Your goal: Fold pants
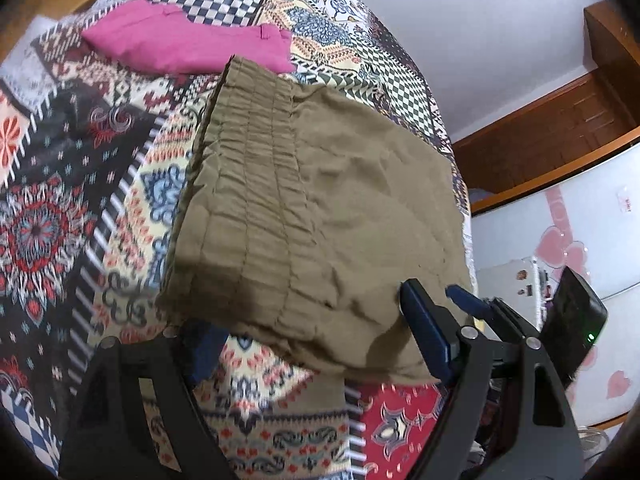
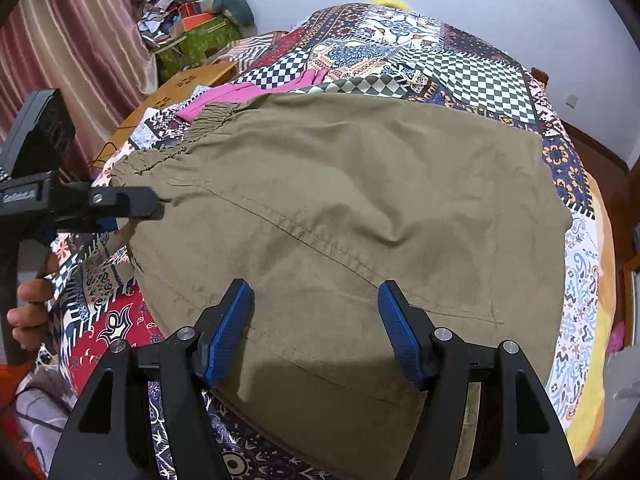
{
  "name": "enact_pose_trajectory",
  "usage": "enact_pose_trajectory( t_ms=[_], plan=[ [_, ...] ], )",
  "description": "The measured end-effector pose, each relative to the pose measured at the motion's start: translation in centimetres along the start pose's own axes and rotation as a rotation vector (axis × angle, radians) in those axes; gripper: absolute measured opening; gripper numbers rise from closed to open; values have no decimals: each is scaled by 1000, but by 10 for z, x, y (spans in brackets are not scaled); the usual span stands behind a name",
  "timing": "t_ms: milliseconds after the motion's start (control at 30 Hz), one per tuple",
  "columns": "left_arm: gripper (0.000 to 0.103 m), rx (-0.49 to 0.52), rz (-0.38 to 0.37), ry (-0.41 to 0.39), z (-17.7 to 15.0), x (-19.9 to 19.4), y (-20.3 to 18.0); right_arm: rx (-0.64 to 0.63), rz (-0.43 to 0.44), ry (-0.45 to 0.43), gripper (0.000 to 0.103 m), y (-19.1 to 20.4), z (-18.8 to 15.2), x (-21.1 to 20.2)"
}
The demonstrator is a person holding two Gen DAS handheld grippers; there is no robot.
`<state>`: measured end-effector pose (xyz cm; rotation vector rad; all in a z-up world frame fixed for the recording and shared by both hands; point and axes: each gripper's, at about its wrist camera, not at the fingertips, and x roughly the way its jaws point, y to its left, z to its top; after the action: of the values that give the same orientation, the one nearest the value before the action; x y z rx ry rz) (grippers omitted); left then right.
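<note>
Olive-brown pants (image 2: 340,208) lie folded into a compact rectangle on a patterned bedspread (image 2: 460,64), elastic waistband (image 1: 248,184) at the left side. My right gripper (image 2: 316,312) is open, its blue pads just above the near edge of the pants, nothing between them. My left gripper (image 1: 308,328) is open at the waistband corner; its left pad is partly under the cloth edge. It shows in the right wrist view (image 2: 132,208) touching the pants' left edge. The right gripper also shows in the left wrist view (image 1: 464,300) at the pants' far corner.
A folded pink garment (image 1: 188,44) lies on the bed beyond the pants. A wooden board (image 2: 188,84) and cluttered boxes (image 2: 196,28) stand past the bed's left side by a curtain. A white cabinet (image 1: 560,220) stands to the right of the bed.
</note>
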<state>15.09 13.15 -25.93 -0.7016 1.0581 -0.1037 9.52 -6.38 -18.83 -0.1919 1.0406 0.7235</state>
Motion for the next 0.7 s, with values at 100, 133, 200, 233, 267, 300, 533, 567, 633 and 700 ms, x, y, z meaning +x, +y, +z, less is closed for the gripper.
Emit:
enact_pose_trajectory(
  t_ms=[100, 133, 200, 233, 267, 300, 533, 567, 633, 700],
  plan=[
    [68, 30, 59, -22, 7, 3, -5, 3, 6, -1, 63, -1, 0, 0],
    [64, 44, 87, -31, 8, 4, -6, 3, 9, 0, 63, -1, -1, 0],
    [50, 67, 154, -67, 12, 4, -11, 5, 12, 0, 63, -2, -1, -1],
    [48, 74, 166, -78, 12, 4, -11, 6, 14, -1, 63, -2, -1, -1],
    [44, 90, 184, -92, 13, 4, -14, 8, 15, -1, 63, -2, -1, -1],
    [42, 116, 207, -113, 12, 2, -18, 11, 15, -2, 63, -2, -1, -1],
    [38, 300, 338, -239, -1, -15, -50, 21, 24, -1, 63, -4, -1, -2],
    [38, 333, 366, -261, -5, -21, -55, 20, 26, 0, 63, -5, 0, -2],
    [38, 389, 421, -297, -12, -29, -63, 19, 30, 1, 63, -3, 0, -2],
    [37, 468, 498, -341, -24, -38, -72, 11, 38, 3, 63, 1, 1, -2]
  ],
)
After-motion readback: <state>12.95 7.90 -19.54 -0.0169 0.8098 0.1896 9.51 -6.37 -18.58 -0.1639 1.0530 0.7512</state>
